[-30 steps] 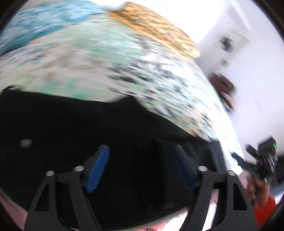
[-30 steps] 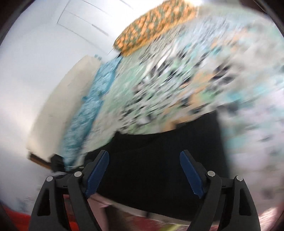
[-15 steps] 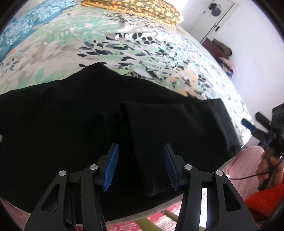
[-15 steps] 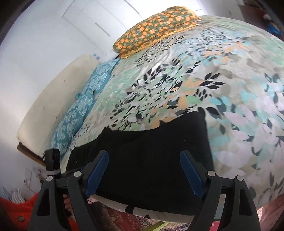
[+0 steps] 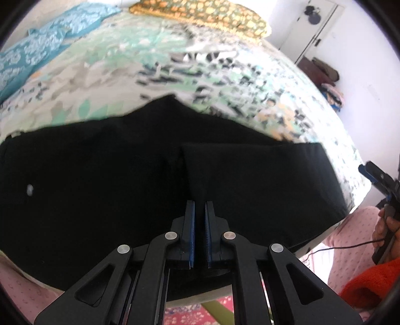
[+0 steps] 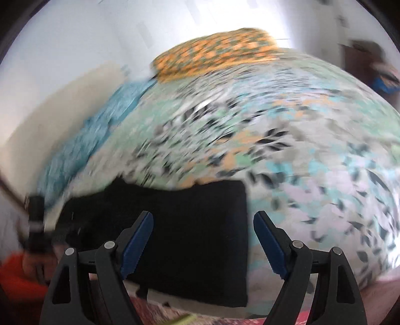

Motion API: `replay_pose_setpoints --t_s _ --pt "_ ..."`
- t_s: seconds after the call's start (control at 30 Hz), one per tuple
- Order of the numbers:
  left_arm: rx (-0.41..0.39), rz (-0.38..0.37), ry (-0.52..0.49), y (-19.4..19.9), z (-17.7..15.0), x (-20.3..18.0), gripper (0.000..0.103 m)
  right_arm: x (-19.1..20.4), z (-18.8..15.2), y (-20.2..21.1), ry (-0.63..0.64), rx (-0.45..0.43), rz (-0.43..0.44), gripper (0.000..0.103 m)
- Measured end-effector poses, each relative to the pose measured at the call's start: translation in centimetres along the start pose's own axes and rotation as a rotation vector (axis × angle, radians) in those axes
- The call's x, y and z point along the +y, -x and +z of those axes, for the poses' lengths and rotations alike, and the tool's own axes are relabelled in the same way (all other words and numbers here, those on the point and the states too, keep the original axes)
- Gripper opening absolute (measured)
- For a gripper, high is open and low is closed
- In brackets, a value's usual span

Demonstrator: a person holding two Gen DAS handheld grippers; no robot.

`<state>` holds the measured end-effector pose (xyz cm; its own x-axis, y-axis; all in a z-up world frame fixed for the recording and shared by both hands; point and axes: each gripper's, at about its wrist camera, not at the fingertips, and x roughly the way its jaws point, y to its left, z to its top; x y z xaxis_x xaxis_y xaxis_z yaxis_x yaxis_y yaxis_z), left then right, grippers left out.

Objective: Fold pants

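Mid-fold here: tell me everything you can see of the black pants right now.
The black pants lie flat along the near edge of the leaf-print bedspread, matte dark fabric, with one end already folded over, its edge showing near the middle. A small pale speck sits on the left part. The left gripper is shut on that folded layer's edge; the right gripper hangs open above the pants' other end.

I see plain black pants (image 5: 125,180) on a bedspread (image 5: 225,82) printed with mint, grey, orange and black leaves on white. At the head lies an orange-and-green flowered pillow (image 5: 207,12), beside it a turquoise one (image 5: 37,47) with a pale damask pattern. My left tool (image 5: 199,212) is black with blue pads, and so is my right tool (image 6: 202,232). The sleeve (image 5: 370,285) is red.
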<state>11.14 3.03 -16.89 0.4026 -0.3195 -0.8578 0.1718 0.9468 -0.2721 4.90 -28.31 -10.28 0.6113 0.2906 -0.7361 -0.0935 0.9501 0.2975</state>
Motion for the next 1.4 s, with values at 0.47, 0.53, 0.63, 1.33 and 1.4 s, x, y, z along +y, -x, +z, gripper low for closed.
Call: replay_pose_setpoints --t_s 0.47,0.53,0.63,1.33,1.4 --pt "-0.115 0.066 0.005 2.0 0.1 0.3 0.048 0.5 1.2 -2.9 0.016 0.123 0.020 0.085" --pt "-0.140 0.063 0.011 2.3 0.3 0.4 0.051 0.6 2.5 -3.4 0.046 0.120 0.004 0.085" --pt "-0.117 0.089 -0.012 1.6 0.2 -0.1 0.051 0.9 3.1 -5.1 0.077 0.103 0.013 0.085" --pt "-0.083 0.183 -0.005 0.9 0.1 0.7 0.055 5.1 -1.3 -7.5 0.231 0.244 -0.058 0.085" --pt "-0.088 0.187 0.005 1.0 0.0 0.9 0.057 5.1 -2.3 -9.0 0.244 0.305 -0.072 0.085"
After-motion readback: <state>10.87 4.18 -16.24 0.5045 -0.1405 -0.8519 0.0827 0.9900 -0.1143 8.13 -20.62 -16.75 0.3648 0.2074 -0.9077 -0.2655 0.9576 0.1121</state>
